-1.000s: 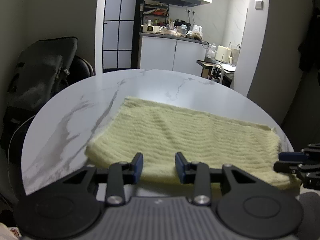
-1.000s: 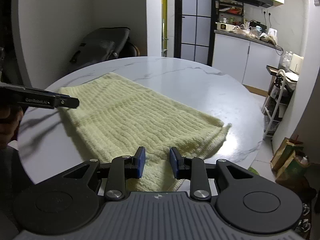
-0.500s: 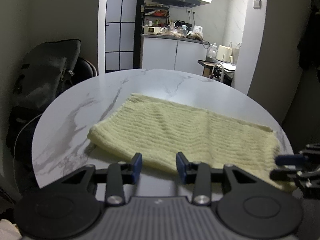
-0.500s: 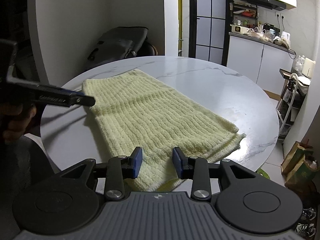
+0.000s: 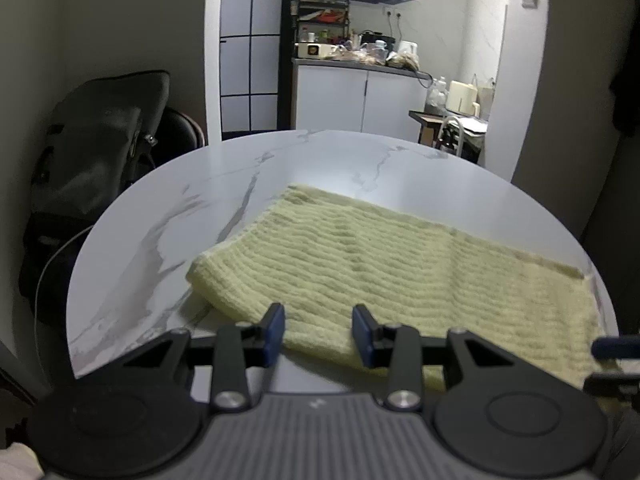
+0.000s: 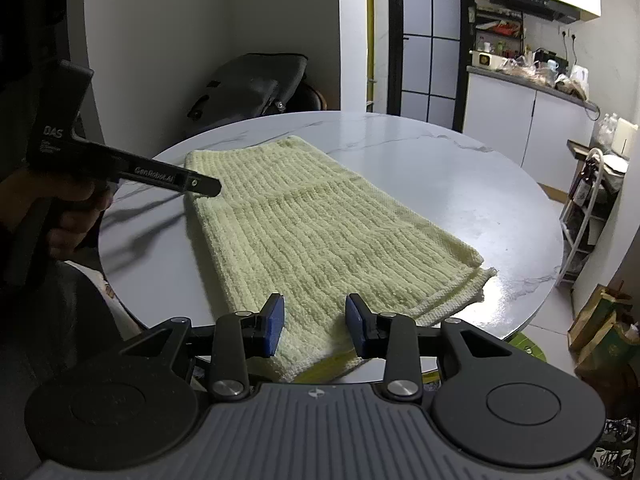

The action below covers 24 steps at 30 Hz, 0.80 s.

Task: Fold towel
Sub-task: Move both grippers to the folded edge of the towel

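Note:
A pale yellow knit towel lies folded flat on the round white marble table. My left gripper hovers open over the towel's near edge, close to its left corner, with nothing clamped between the blue pads. In the right wrist view the same towel stretches away from my right gripper, which also stands open above the near right end, with no cloth held. The left gripper shows there from the side, held by a hand over the far left corner. The right gripper peeks in at the left view's right edge.
A black bag rests on a chair behind the table's left side. Kitchen cabinets with a cluttered counter stand beyond. A white rack and paper bags sit on the floor to the right. Bare marble surrounds the towel.
Both grippers have drawn back a little from the towel's near edge, so more of the table shows. The right jaws stand slightly wider than before. The towel lies as it did.

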Available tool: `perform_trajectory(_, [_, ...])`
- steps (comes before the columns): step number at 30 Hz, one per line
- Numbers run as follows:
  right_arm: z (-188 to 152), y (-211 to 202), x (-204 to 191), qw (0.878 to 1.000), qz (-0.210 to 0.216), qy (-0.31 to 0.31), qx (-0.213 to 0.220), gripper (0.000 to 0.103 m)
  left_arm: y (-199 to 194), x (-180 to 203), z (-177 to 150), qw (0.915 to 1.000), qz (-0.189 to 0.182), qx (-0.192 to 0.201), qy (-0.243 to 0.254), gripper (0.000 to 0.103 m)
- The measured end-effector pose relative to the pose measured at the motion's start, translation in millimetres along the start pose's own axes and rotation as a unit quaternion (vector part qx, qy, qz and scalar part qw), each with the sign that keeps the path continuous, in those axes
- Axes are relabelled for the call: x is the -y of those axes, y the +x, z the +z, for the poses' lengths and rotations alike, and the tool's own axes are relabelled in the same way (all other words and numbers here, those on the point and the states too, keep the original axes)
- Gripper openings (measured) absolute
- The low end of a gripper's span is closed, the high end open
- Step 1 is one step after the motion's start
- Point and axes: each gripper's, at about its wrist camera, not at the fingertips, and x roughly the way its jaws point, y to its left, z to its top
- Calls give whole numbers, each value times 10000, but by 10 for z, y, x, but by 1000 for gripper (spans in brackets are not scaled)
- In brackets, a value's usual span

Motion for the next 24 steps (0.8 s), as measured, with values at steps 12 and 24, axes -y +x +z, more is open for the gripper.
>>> perform_trajectory(12, [83,-80,81,9999,-115,-49,55,38,182,-143,141,9999,102,-67,116,40])
perform_trajectory(24, [86,-43,326,9995,-323,-60,-25,38,370,-246,297,9996,246,-57,132,40])
